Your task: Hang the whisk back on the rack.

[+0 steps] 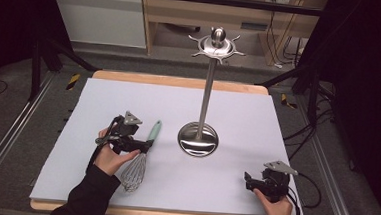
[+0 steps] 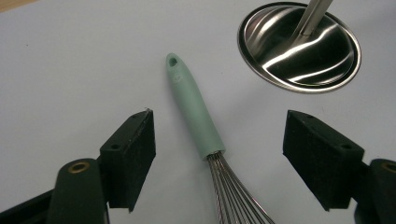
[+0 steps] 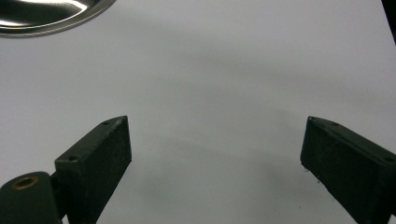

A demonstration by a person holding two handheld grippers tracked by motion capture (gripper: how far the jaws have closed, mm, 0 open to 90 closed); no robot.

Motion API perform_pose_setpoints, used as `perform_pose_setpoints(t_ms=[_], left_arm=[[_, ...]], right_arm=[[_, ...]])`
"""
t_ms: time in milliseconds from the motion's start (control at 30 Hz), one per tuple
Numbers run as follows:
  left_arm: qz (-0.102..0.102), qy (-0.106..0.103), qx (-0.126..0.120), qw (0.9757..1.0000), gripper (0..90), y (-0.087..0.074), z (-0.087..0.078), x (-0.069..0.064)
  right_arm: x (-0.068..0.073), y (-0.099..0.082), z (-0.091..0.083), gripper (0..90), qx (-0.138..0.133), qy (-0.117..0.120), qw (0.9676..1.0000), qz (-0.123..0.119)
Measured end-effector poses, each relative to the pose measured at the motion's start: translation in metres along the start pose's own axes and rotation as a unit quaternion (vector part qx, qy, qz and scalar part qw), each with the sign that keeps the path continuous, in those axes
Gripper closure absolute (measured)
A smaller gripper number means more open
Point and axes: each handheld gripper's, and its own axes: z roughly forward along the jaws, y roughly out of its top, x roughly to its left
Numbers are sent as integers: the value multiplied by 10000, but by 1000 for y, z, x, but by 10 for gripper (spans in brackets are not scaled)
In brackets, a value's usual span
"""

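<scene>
One table (image 1: 105, 82) is seen, covered by one pale lilac sheet with a wooden edge left bare at the far side. One steel utensil stand (image 1: 205, 96) is set upright on it, right of the middle: a single round dished base (image 2: 299, 46), a single thin post, and one crown of hooks at the top, all of them bare. One whisk (image 1: 140, 157) is laid flat on the sheet just left of that base, its mint-green handle (image 2: 194, 112) pointed toward the far edge and its wire loops toward the near edge. One hanging hole is seen at the handle's tip; a small embossed mark below the hole cannot be read.

Two grippers are counted, each held in one hand. The left gripper (image 2: 219, 154) is held low over the whisk by a hand in a dark sleeve, angled toward the stand. Its jaws are spread wide, one on each side of the spot where handle meets wires, and neither pad is touching the whisk. The right gripper (image 3: 215, 163) is held near the table's near right corner, well apart from the whisk. Its jaws are likewise spread wide, with bare sheet between them, and the rim of the stand's base is seen far off.
</scene>
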Motion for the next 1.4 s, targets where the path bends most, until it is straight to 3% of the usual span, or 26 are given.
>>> perform_pose_setpoints(t_ms=[700,967,1400], left_arm=[[-89,-79,565,9983,390,5,29,0],[-70,-42,798,9968,412,5,38,1],[-202,-22,1094,9938,480,3,54,4]], right_arm=[[0,1,1,91,42,57,10000,19],[1,1,3,91,65,72,10000,21],[1,1,4,92,104,93,9999,-6]])
